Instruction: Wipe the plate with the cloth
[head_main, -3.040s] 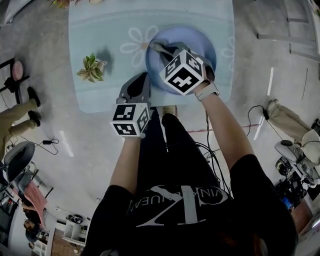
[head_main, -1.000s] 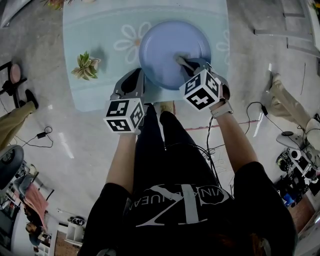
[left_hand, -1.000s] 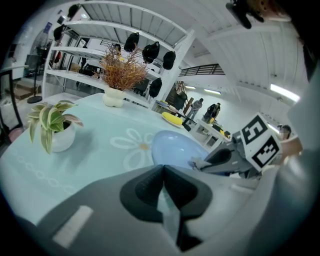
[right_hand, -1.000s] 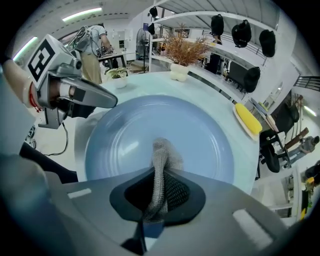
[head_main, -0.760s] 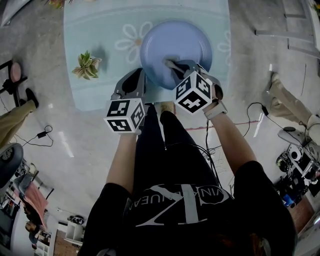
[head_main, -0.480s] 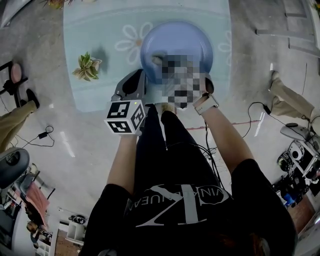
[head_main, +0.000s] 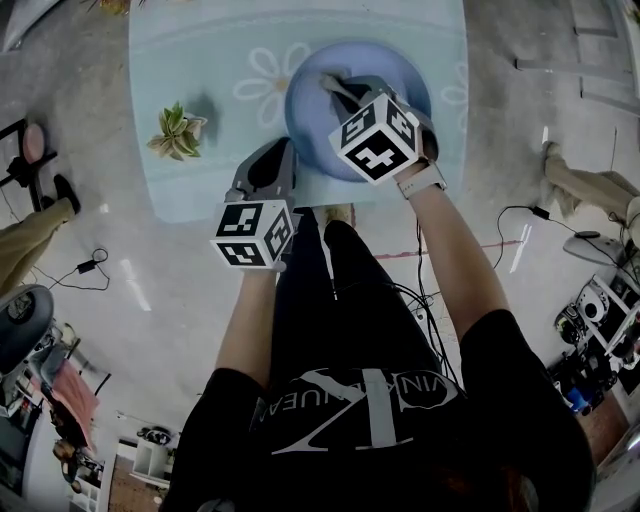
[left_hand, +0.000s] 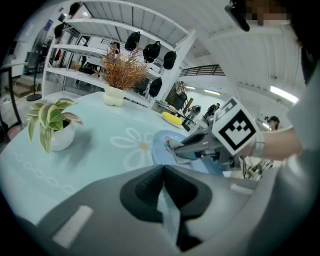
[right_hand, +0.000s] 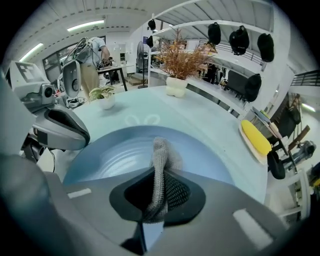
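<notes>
A round blue plate (head_main: 304, 112) lies on the pale blue table (head_main: 200, 60), near its front edge. My right gripper (head_main: 337, 90) reaches over the plate and is shut on a grey knitted cloth (right_hand: 159, 159). The cloth's free end (head_main: 329, 83) rests on the plate's ridged inside (right_hand: 115, 150). My left gripper (head_main: 272, 152) is shut with nothing in it, at the table's front edge just left of the plate. In the left gripper view, its closed jaws face the plate (left_hand: 159, 148) and the cloth (left_hand: 173, 148).
A small potted plant (head_main: 178, 133) stands on the table's left part. At the far edge is a white vase of dried stems (right_hand: 177, 82). A yellow thing on a pale dish (right_hand: 256, 138) lies to the right. A daisy is printed left of the plate.
The right gripper has carried the cloth from the plate's near right part across to its far middle. The left gripper has stayed where it was.
</notes>
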